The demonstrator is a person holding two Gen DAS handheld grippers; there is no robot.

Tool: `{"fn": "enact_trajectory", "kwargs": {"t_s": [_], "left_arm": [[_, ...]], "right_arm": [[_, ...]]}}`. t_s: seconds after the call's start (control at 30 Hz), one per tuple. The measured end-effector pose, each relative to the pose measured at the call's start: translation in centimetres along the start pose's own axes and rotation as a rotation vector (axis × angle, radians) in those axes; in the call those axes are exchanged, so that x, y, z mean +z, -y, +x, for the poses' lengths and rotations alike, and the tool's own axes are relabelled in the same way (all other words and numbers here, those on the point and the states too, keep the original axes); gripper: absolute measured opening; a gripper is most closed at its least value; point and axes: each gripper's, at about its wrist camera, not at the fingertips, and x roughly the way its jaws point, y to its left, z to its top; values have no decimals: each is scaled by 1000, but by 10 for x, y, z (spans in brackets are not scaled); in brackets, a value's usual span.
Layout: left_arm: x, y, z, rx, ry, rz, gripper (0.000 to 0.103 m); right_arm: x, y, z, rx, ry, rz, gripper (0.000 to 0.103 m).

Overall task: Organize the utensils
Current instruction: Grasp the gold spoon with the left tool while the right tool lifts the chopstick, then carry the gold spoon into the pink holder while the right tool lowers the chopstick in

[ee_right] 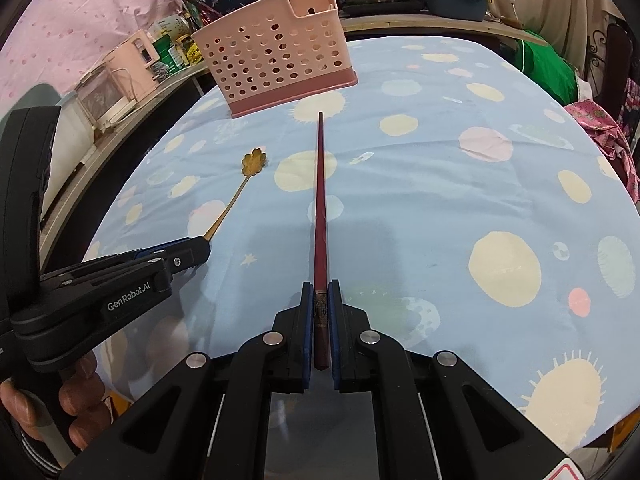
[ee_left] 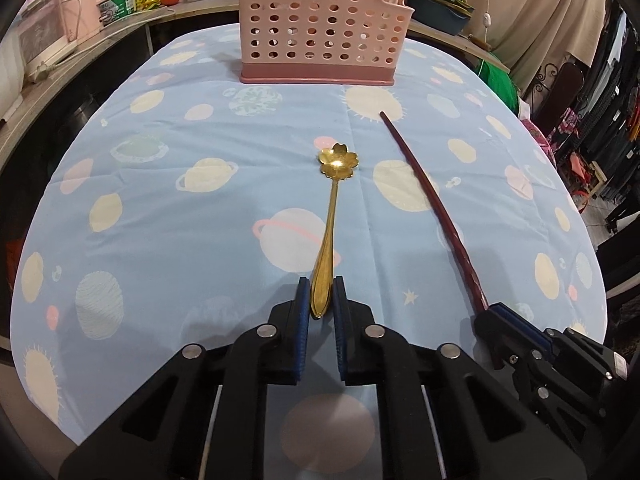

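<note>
From the left wrist we look down along the left claw [ee_left: 321, 296], at 6 o'clock in the picture. Its blue pads [ee_left: 305, 300] pinch the broad end of the gold spoon [ee_left: 330, 224]; the very tip of the handle sits between them and part of it is hidden by the pads. The spoon runs toward 12 o'clock, and its flower-shaped bowl lies on the planet-print cloth covering the surface [ee_left: 160, 208]. At 12 o'clock stands the pink perforated basket [ee_left: 320, 28], upright, its top cut off by the frame. Through the holes we cannot make out what is inside. At 4 o'clock the right claw [ee_left: 490, 310] enters, only partly in view, closed on the near end of the dark red chopsticks [ee_left: 424, 184], which slant toward 1 o'clock.

From the right wrist the right claw sits at 6 o'clock, its pads pressed on the chopsticks just below a patterned band. We cannot tell whether one stick or a pair is held, since they overlap. Their tip points at 12 o'clock, near the basket's base but apart from it. At 8 o'clock the left claw hides the spoon's handle end. Fingers of a hand [ee_right: 80, 396] show at 7 o'clock, mostly cut off. The clutter behind the basket is too small to sort out.
</note>
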Motion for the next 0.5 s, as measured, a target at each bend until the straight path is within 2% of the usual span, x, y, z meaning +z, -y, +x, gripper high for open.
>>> {"fn": "enact_trajectory", "kwargs": {"t_s": [0.23, 0.5], "left_arm": [[3, -7, -22, 13, 39, -14, 11], [23, -22, -64, 23, 129, -45, 10]], "right_arm": [[3, -10, -14, 11, 28, -22, 7], [28, -21, -52, 28, 123, -32, 7]]}}
